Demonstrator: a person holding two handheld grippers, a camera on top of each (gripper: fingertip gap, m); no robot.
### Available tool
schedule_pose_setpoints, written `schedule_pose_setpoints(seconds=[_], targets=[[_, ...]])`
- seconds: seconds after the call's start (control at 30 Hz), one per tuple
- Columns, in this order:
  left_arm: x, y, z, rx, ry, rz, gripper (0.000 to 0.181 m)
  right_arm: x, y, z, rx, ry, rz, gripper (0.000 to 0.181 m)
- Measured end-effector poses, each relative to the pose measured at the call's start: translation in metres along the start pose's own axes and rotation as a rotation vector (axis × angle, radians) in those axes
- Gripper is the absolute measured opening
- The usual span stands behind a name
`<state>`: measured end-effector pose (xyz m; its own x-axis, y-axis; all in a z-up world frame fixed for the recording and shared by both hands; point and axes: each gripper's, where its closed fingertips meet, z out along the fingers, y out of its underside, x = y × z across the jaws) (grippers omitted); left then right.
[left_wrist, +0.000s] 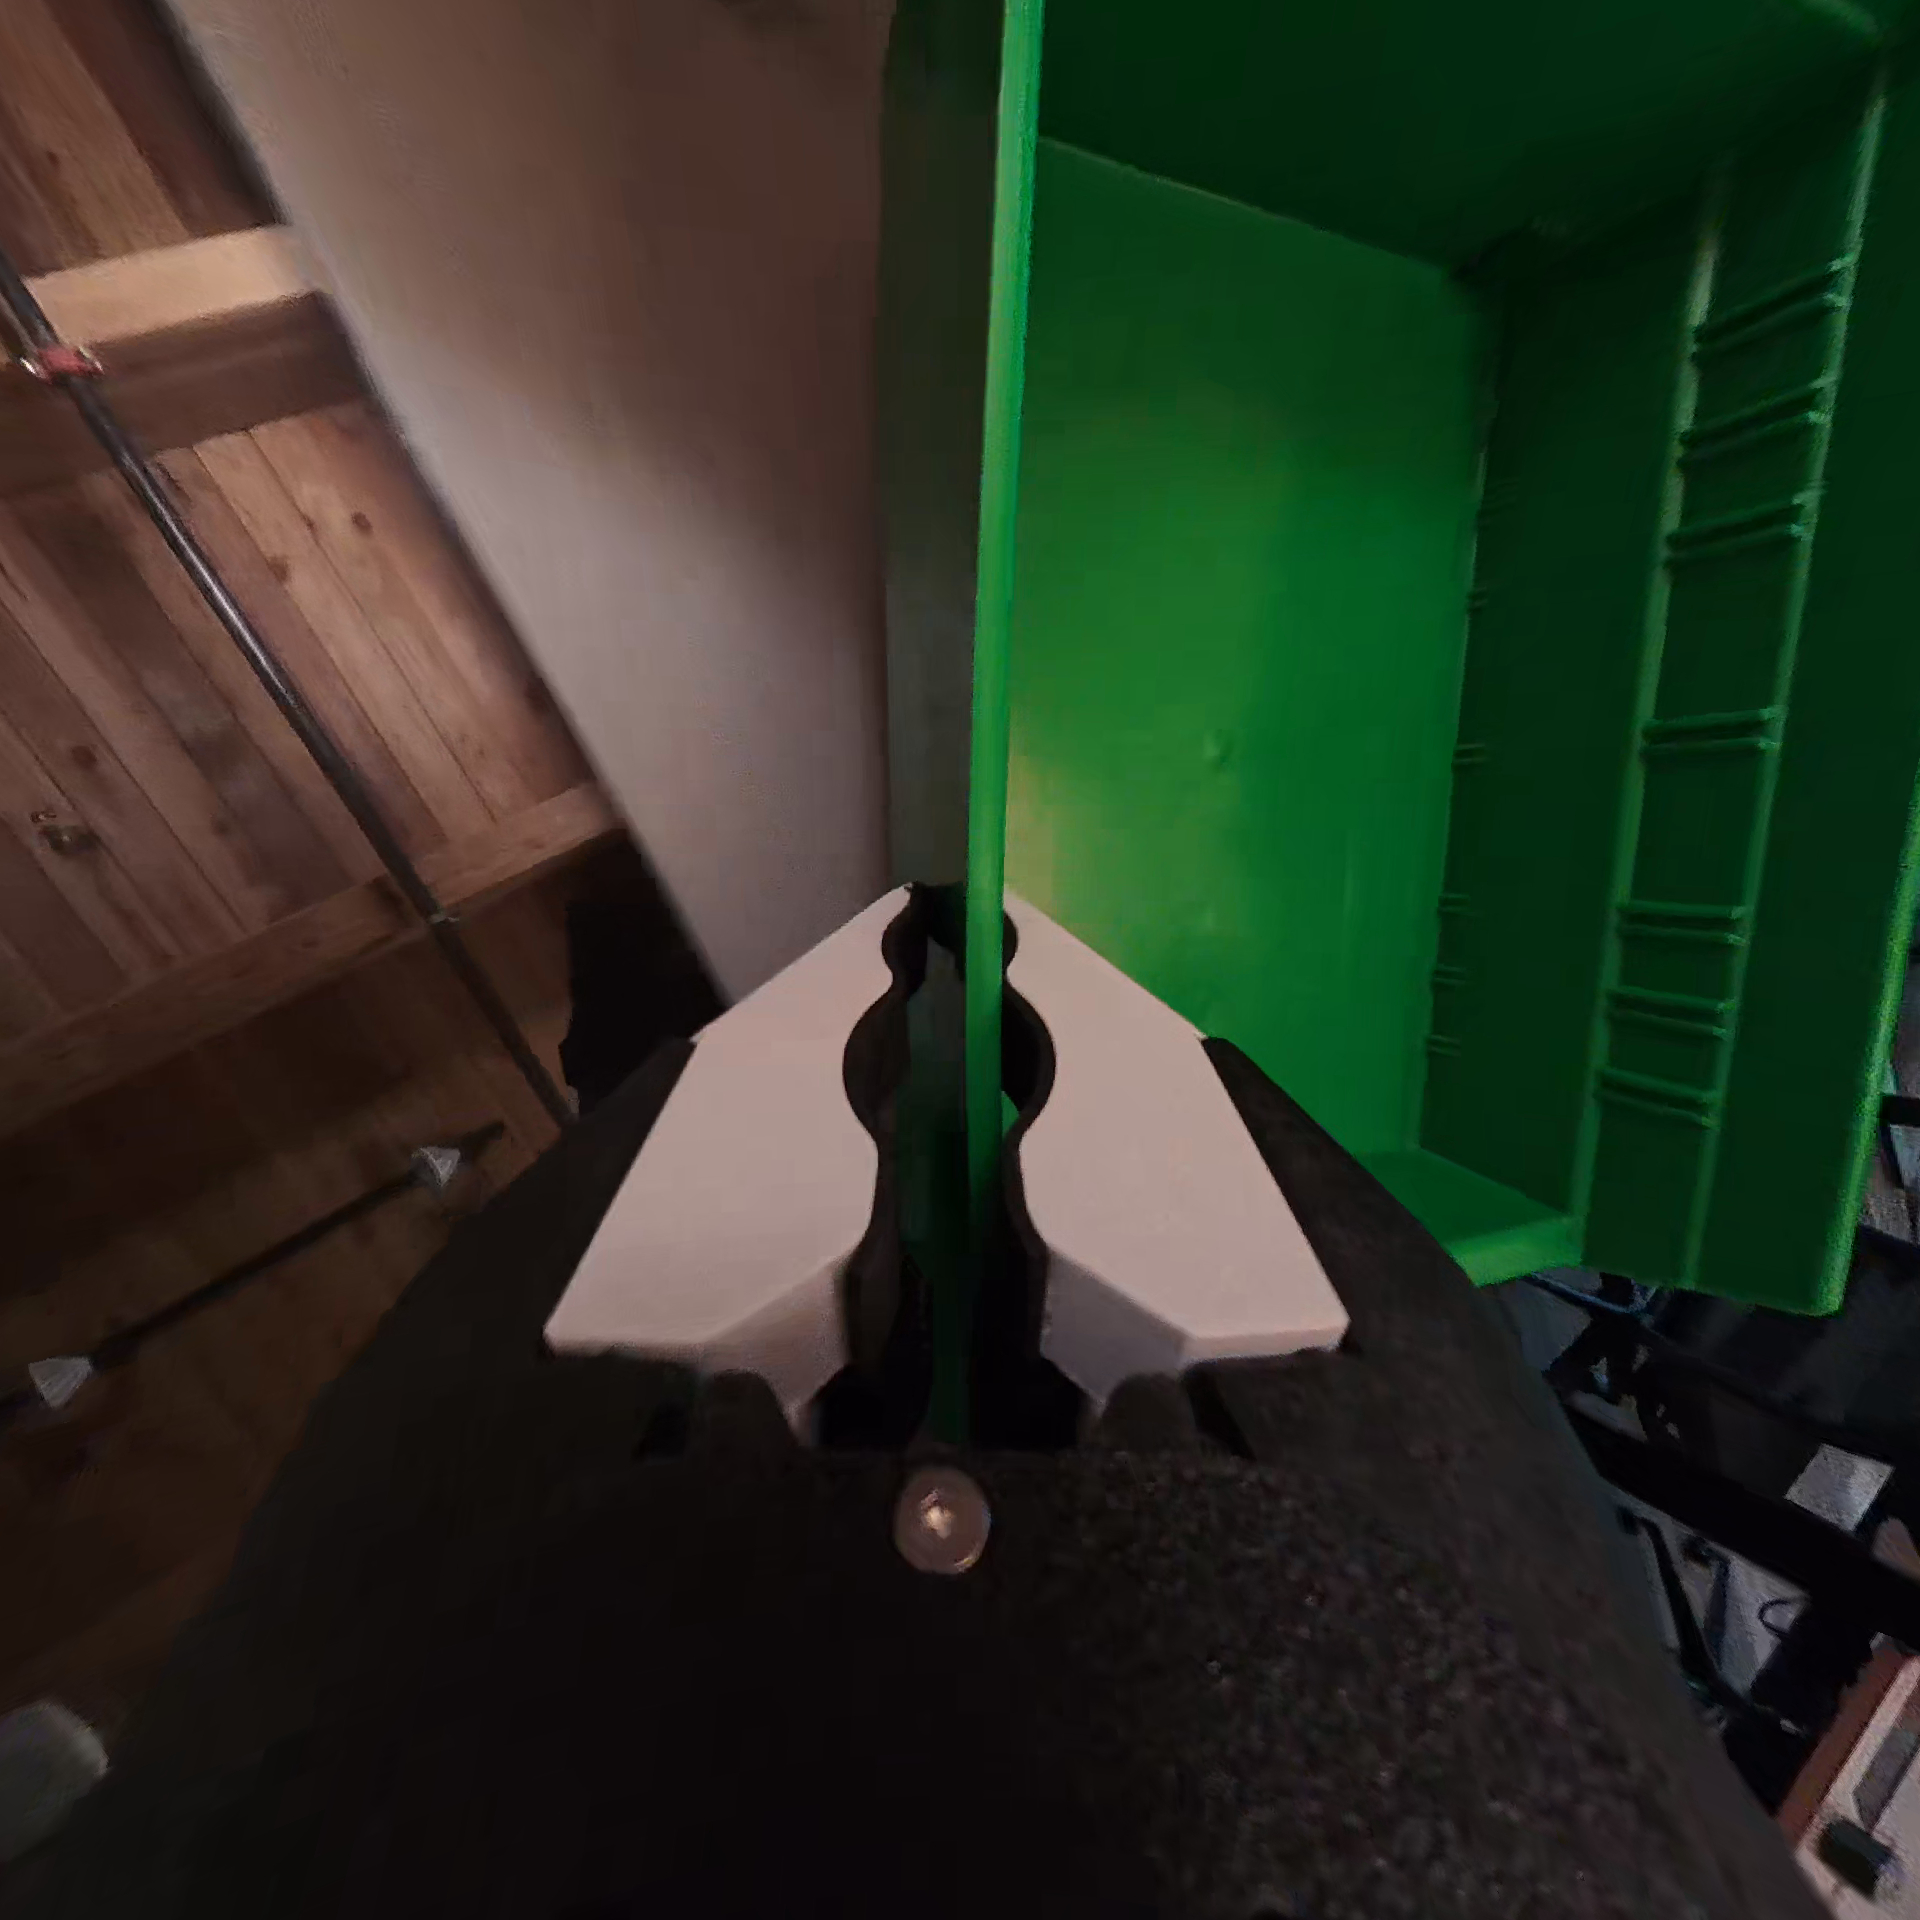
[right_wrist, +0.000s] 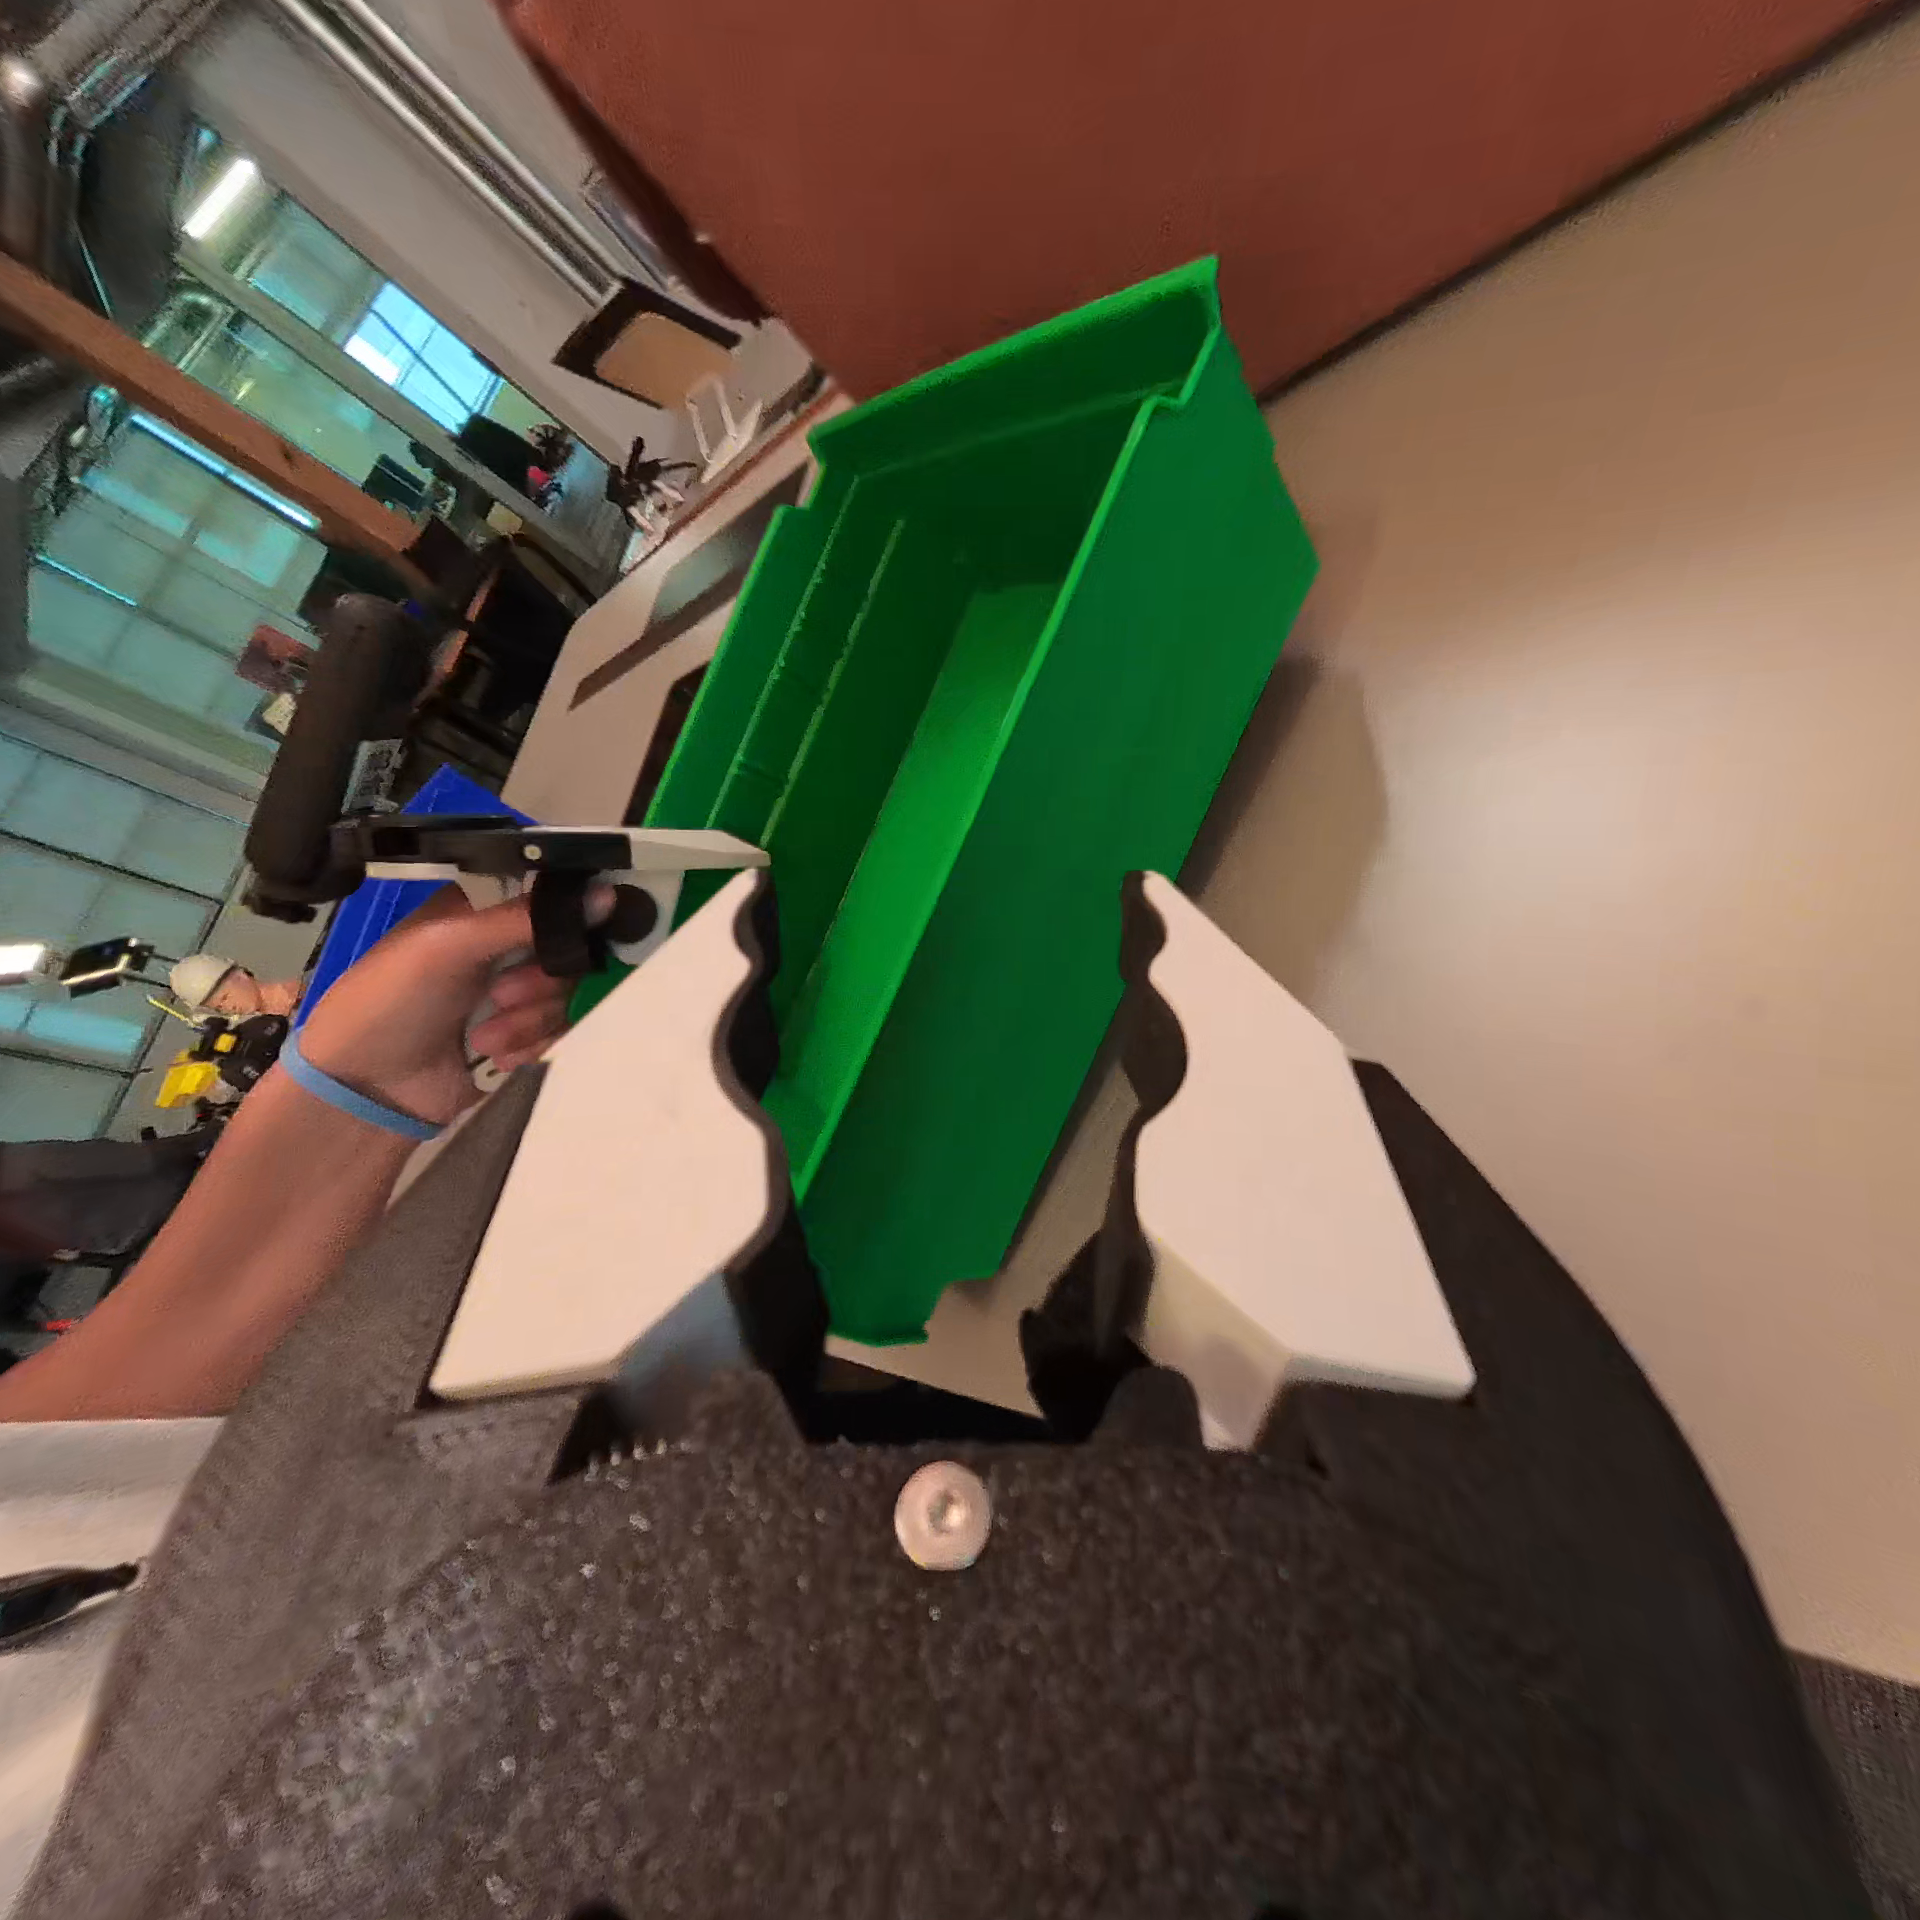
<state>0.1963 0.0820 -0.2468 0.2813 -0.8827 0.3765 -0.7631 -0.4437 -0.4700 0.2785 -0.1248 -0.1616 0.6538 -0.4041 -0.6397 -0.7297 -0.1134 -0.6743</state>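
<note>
A green plastic bin fills the right of the left wrist view, open side toward the camera. My left gripper is shut on its thin side wall, which runs up between the white fingers. In the right wrist view the same bin lies over a white table. My right gripper is open, one finger on each side of the bin's near end, not clamping it. The left gripper, held by a hand, grips the bin's left wall.
A blue bin sits behind the hand. A brown panel borders the table's far side. Desks, windows and clutter lie at the left. The left wrist view shows a wooden wall and a black rod.
</note>
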Motion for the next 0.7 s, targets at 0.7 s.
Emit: schedule_pose_setpoints(seconds=[0.7], targets=[[0.036, -0.01, -0.075, 0.319, 0.157, 0.026, 0.044, 0.125, -0.033, 0.02, -0.336, 0.533, -0.294, 0.019]])
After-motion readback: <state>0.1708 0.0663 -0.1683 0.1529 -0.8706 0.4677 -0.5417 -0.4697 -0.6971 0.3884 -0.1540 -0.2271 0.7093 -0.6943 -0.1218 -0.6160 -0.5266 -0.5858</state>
